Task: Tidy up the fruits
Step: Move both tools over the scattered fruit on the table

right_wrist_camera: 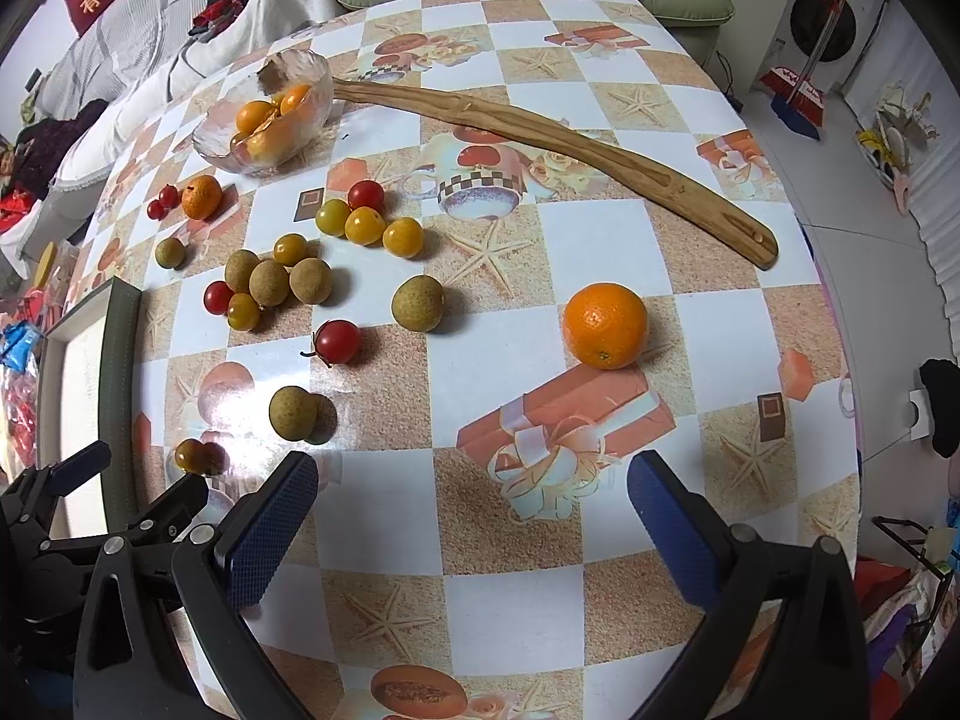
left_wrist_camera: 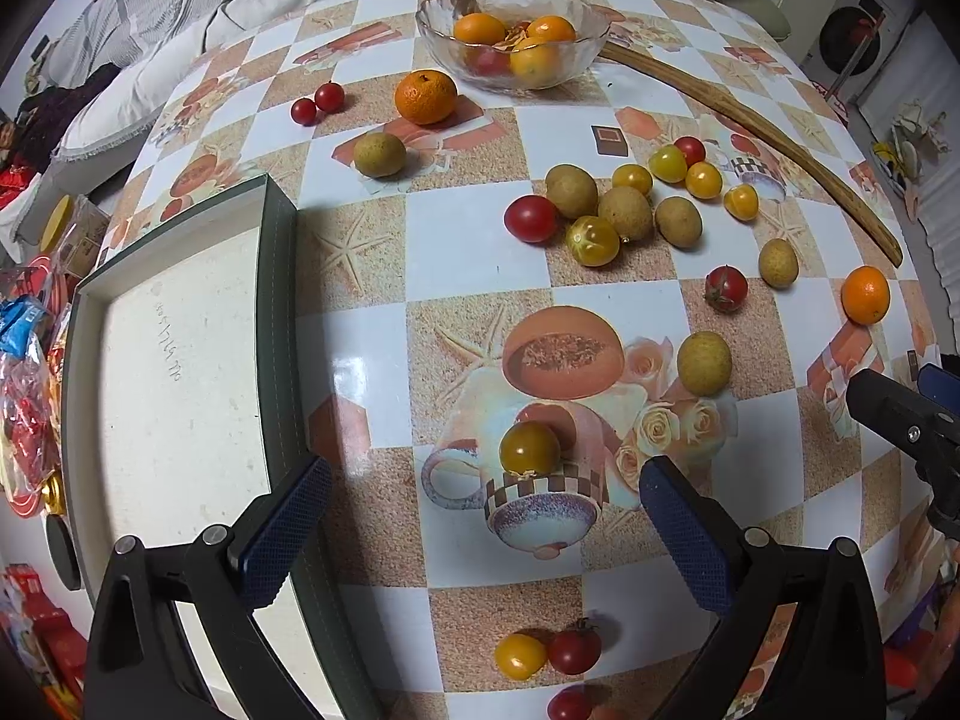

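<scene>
At twelve o'clock from the spread, empty left gripper sits a yellow cherry tomato, seemingly its next pick, while the right gripper, also spread and empty, faces the orange.

Left wrist view: sits low over the near left part of the table, looking forward and down between its own fingers, the tray close at its left.
Right wrist view: low over the near right part, facing the same way, the orange close ahead.
Shared: glass bowl, wooden stick, the scattered fruit; each sees the other gripper at its edge.
</scene>
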### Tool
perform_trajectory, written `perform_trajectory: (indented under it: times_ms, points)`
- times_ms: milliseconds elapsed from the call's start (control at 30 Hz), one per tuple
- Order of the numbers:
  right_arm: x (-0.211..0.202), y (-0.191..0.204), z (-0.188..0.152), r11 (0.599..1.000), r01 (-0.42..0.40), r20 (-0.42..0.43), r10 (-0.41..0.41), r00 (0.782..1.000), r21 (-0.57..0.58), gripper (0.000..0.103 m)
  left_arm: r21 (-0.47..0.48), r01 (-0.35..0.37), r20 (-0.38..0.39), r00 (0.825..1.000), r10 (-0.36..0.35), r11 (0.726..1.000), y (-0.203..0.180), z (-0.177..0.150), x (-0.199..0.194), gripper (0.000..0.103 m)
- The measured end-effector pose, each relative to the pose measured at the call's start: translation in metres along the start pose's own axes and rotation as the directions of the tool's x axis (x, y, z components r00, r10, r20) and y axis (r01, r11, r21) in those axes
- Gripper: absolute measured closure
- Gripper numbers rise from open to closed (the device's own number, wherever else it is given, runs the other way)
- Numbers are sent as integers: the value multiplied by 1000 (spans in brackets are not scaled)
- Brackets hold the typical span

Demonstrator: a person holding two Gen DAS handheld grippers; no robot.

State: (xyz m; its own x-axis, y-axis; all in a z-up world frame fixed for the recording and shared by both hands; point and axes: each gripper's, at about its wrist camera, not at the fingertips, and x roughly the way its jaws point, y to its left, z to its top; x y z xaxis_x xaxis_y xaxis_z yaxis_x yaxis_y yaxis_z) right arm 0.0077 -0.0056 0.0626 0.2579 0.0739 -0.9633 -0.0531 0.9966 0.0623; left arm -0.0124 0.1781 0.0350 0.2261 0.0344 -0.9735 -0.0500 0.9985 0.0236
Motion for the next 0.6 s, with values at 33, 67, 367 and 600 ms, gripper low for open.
perform_trajectory:
  times_ms: [33, 67, 367, 600]
  points:
    - [0, 0, 0, 1000, 0, 0, 0, 1000, 1, 0, 0, 0, 0, 1000, 0, 1000, 0, 0, 0, 0]
    - [1, 0, 0, 1000, -1, -1, 1, 1000, 3, 0, 1, -1, 0, 1000, 1, 1000, 0, -1, 0, 0]
    - [2, -1, 0, 1000, -2, -1, 2, 1000, 4, 0, -1, -3, 2, 1000, 3, 1000, -1, -2, 2, 0]
    - [6, 3, 2, 1000, -11, 0, 11, 1000, -3, 0, 6, -14, -1, 1000, 14, 1000, 2, -4, 6, 0]
